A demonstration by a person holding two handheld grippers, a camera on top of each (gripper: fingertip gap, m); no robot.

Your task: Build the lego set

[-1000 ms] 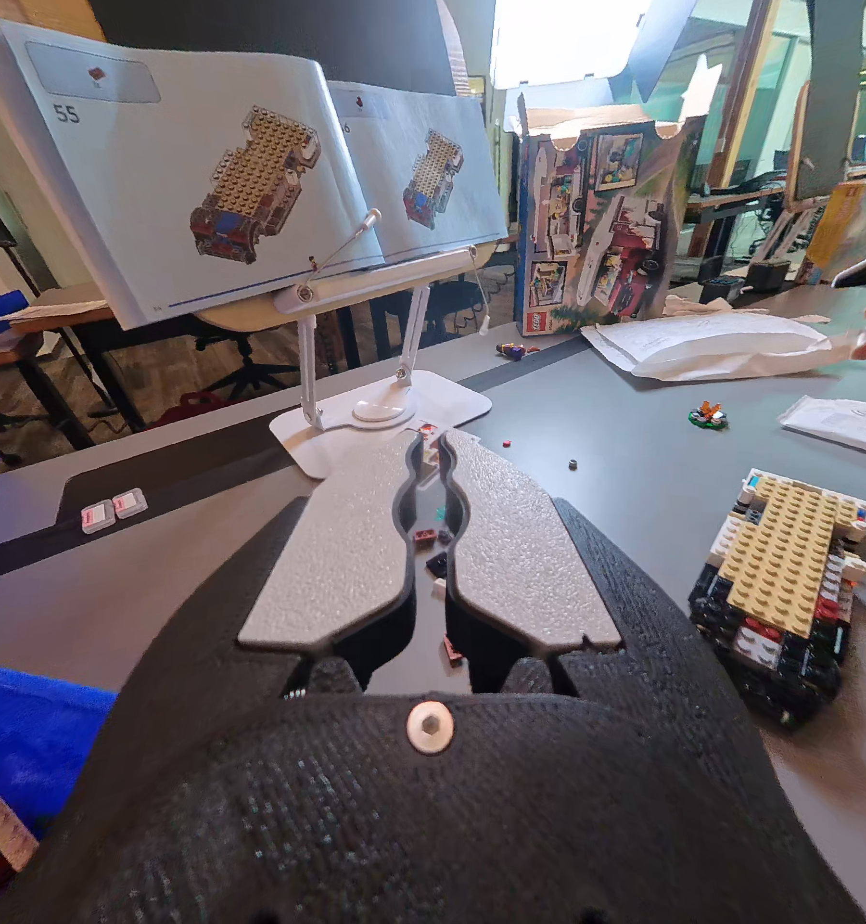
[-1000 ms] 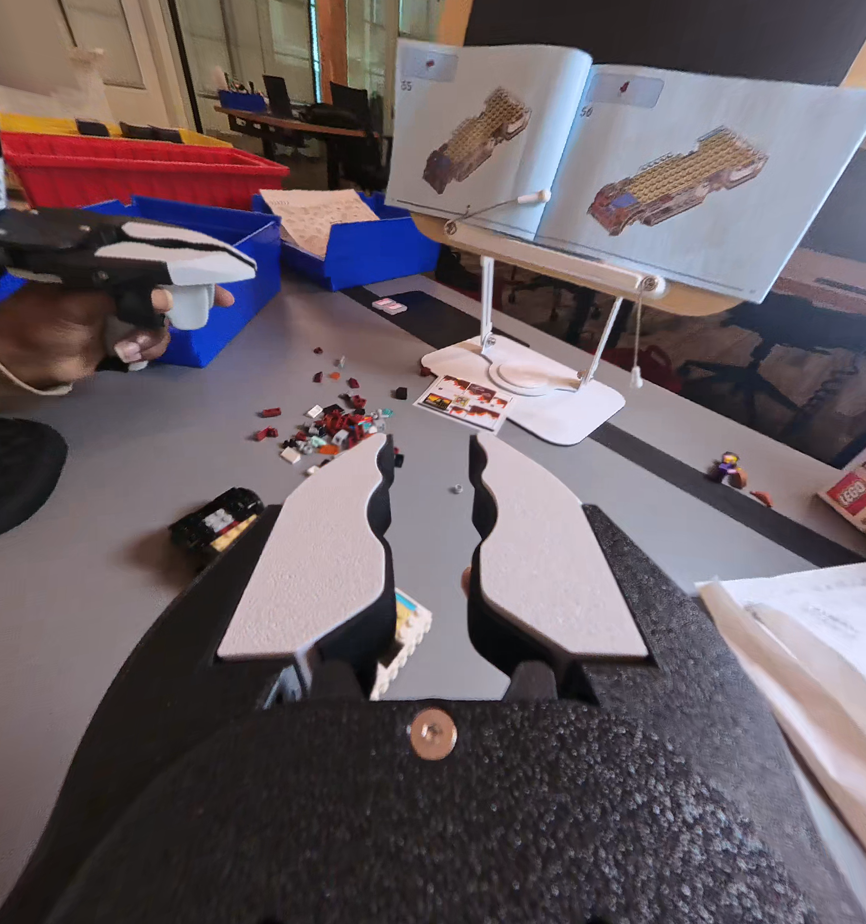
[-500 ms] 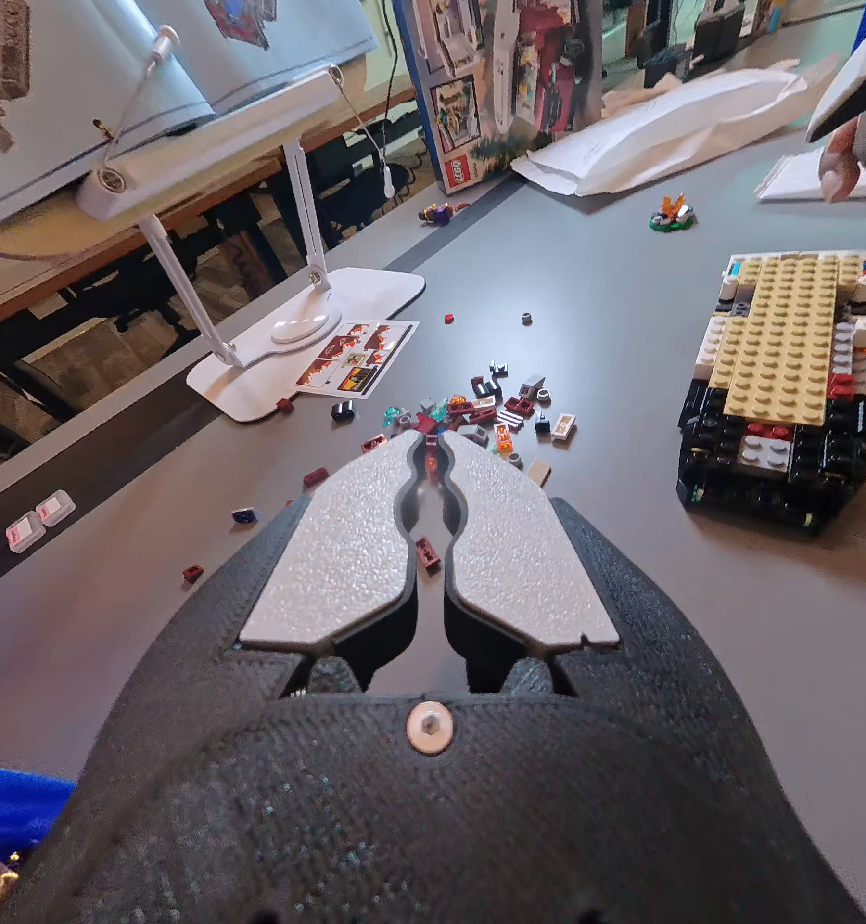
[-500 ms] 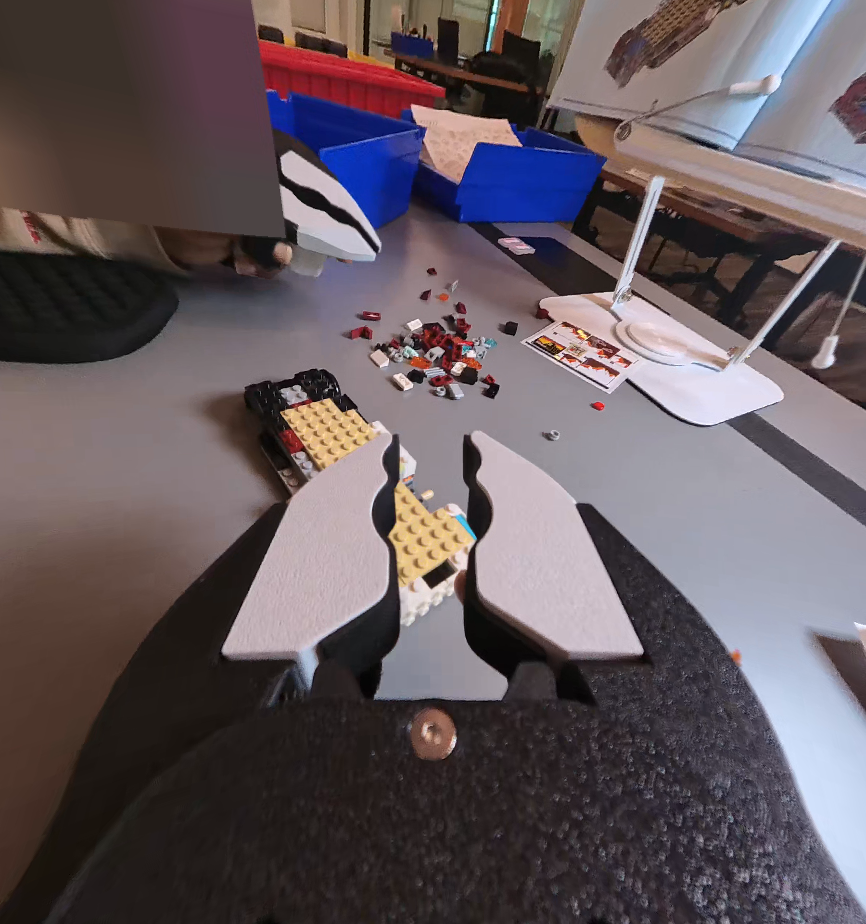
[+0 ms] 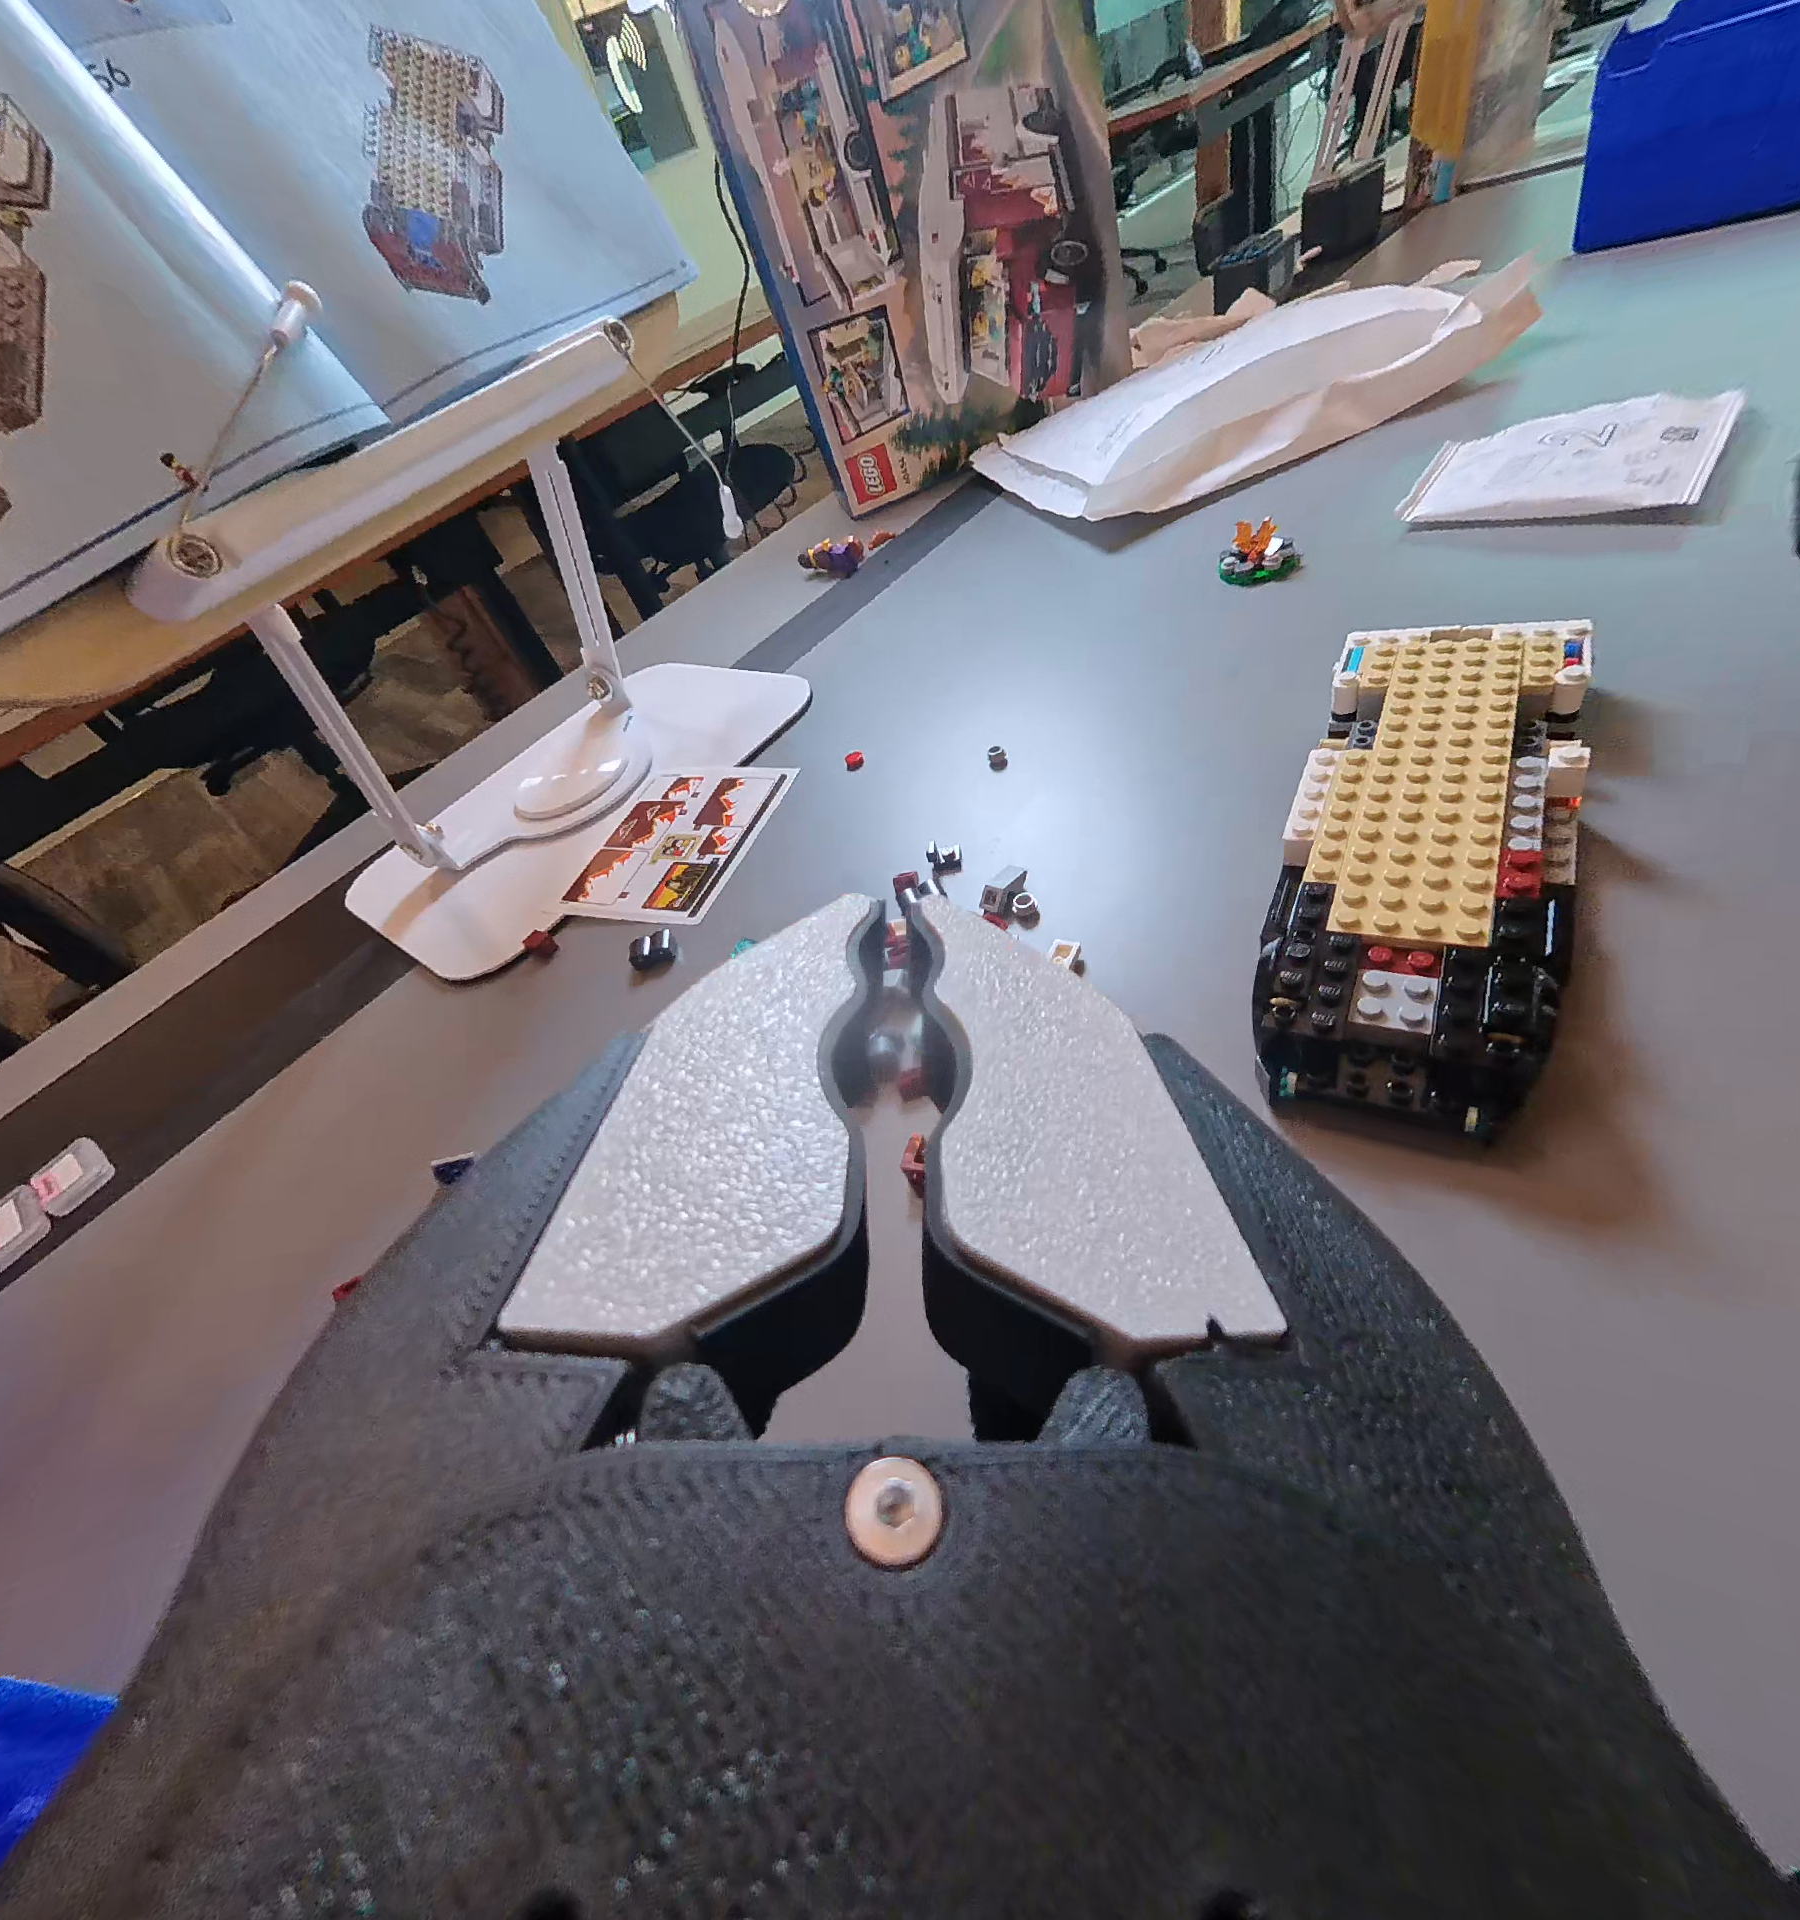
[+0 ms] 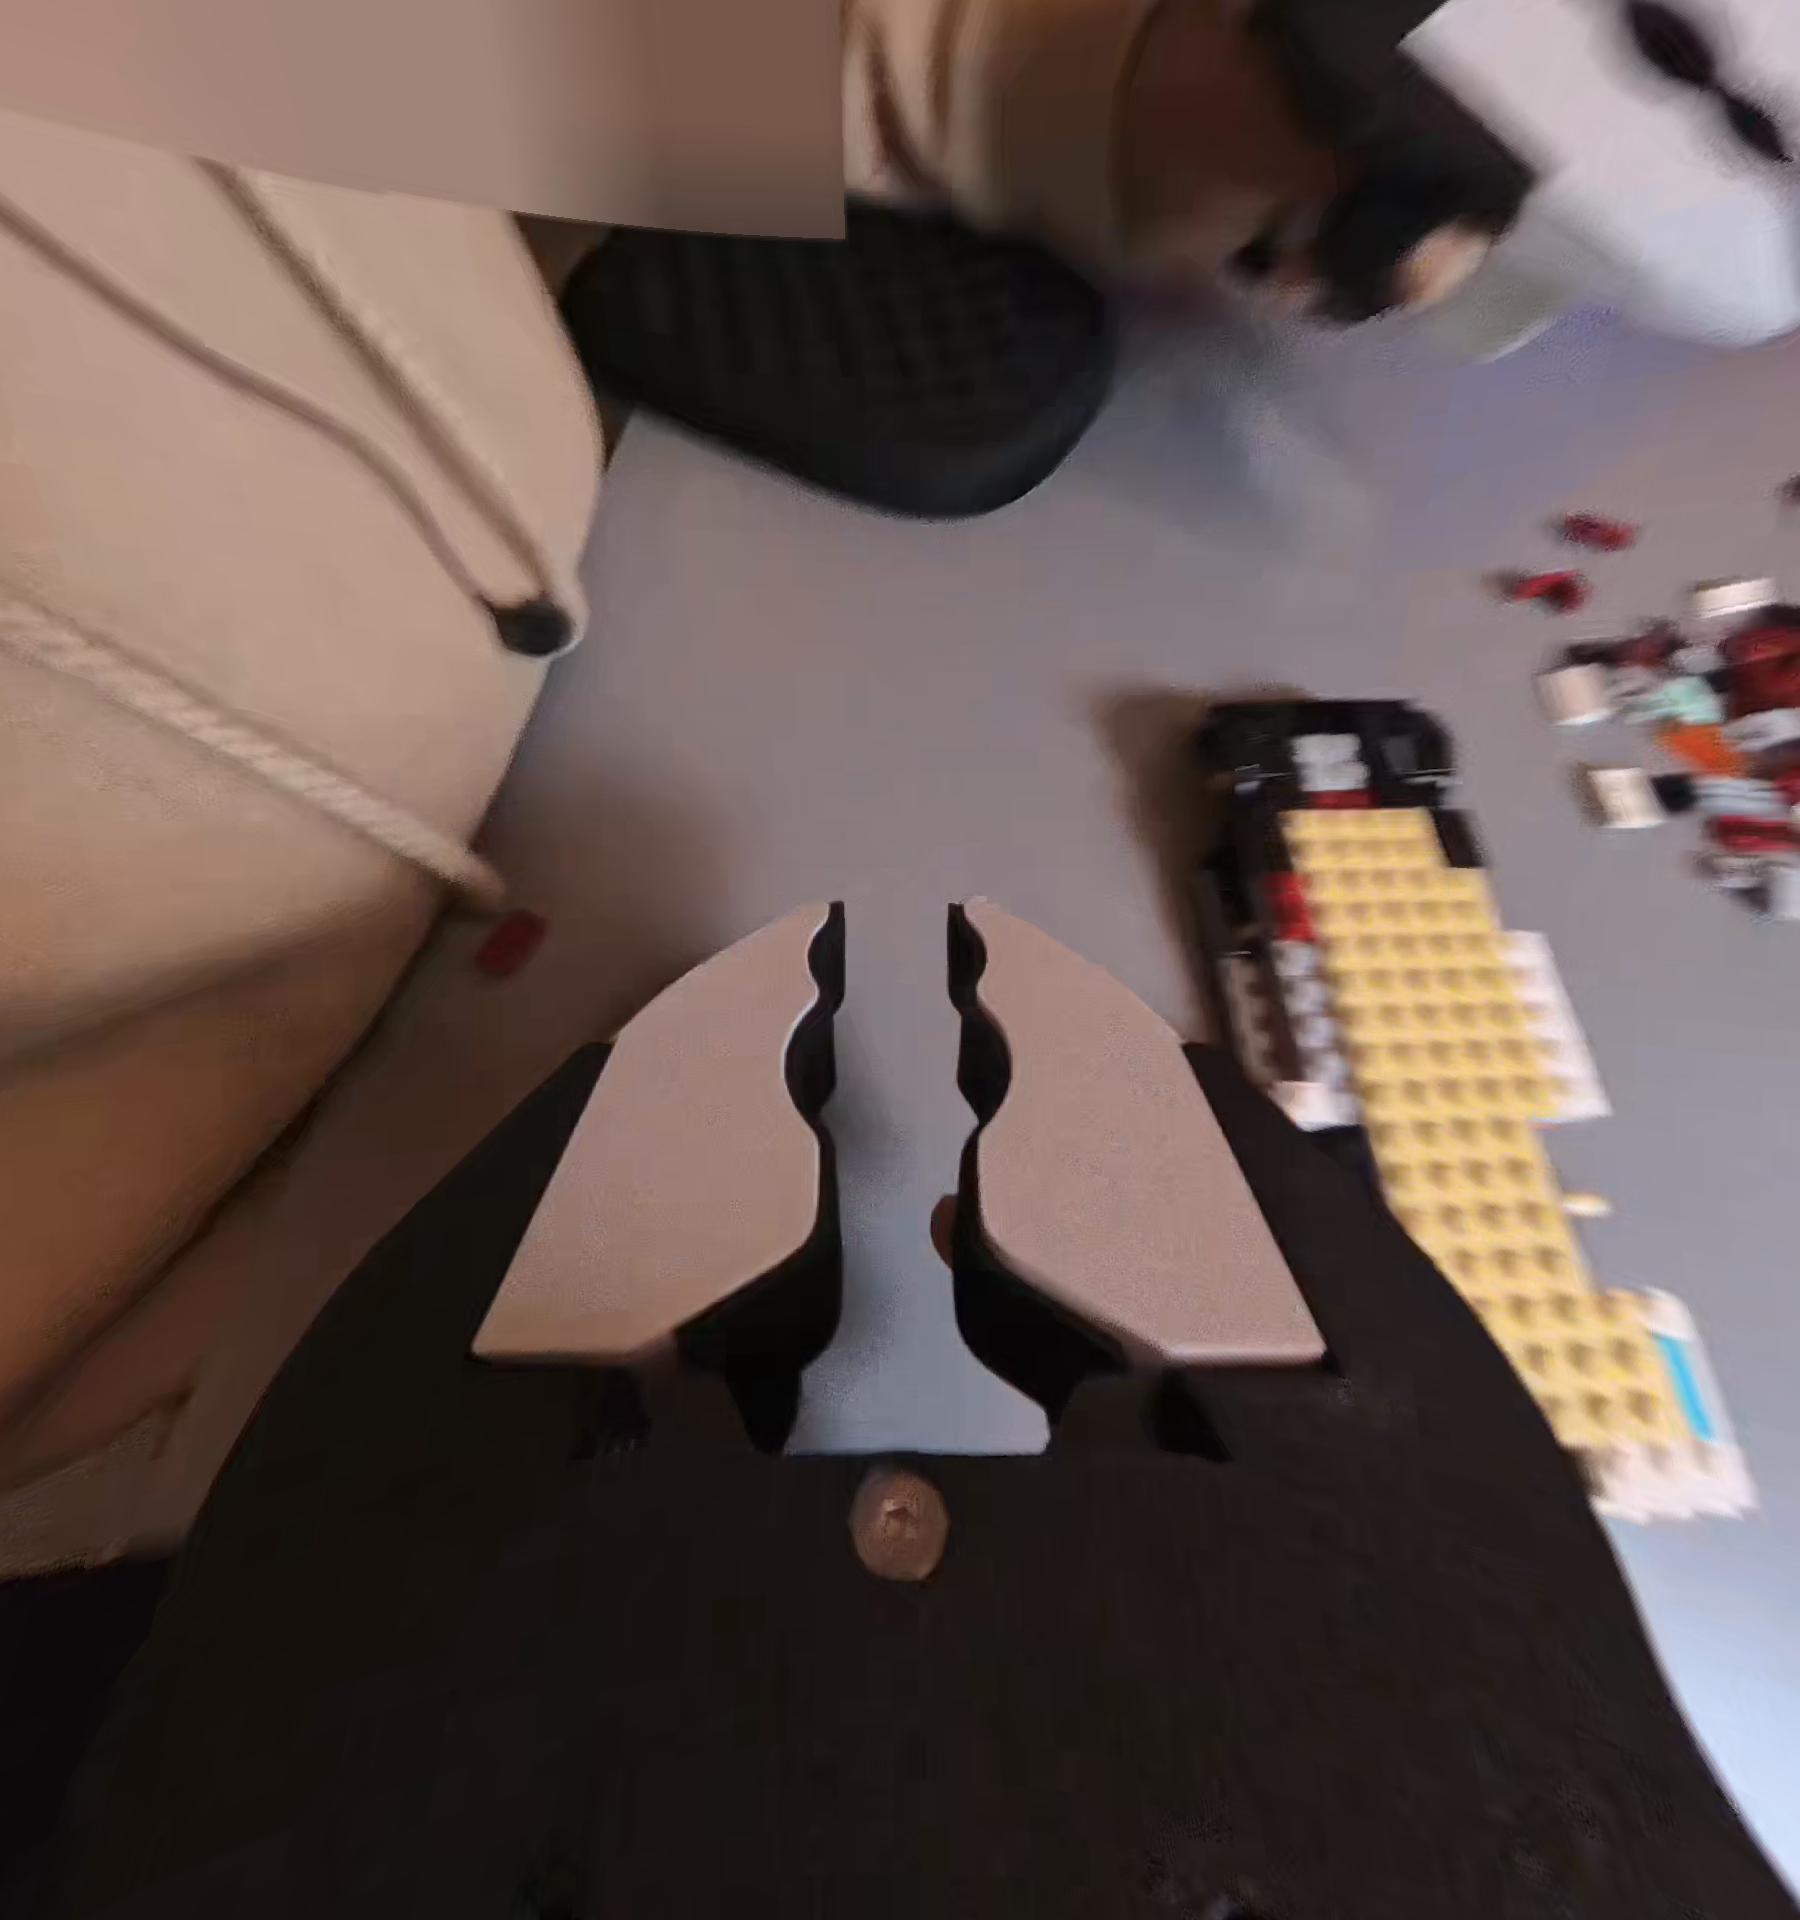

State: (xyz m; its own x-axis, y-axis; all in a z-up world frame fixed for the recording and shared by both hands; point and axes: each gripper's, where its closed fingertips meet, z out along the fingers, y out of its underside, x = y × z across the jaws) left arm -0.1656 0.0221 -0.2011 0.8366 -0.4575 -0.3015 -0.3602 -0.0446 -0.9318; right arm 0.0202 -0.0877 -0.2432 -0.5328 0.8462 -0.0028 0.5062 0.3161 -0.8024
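1. Loose brick pieces [image 5: 1000, 894], dark red, grey and black, lay scattered on the grey table [image 5: 1083, 644] right at and under the tips of the left gripper [image 5: 901, 914].
2. The left gripper's fingers [image 5: 730, 1122] were drawn almost together, with only a thin slit between them. Red and grey bits showed through the slit. I could not tell whether one was pinched or merely lay on the table below.
3. Judgement: pieces this small look light and easy to scatter, so a slow, square approach suits them.
4. Right of the left gripper, well apart, sat a black brick model with a tan studded top [image 5: 1426, 831].
5. Ahead and to its left were a sticker sheet [image 5: 678, 842] resting partly on the white base of a book stand [image 5: 584, 790], and an open instruction booklet [image 5: 252, 208] above.
6. Farther ahead were a printed box [image 5: 917, 239] and white paper bags [image 5: 1260, 384].
7. The right gripper [image 6: 896, 914] was spread, with bare table between its fingers and nothing in them. This view was blurred.
8. The model lay just to its right. A beige hooded top [image 6: 200, 623] was at its left, with one red piece [image 6: 506, 940] beside it, and a black mat [image 6: 844, 364] lay ahead.
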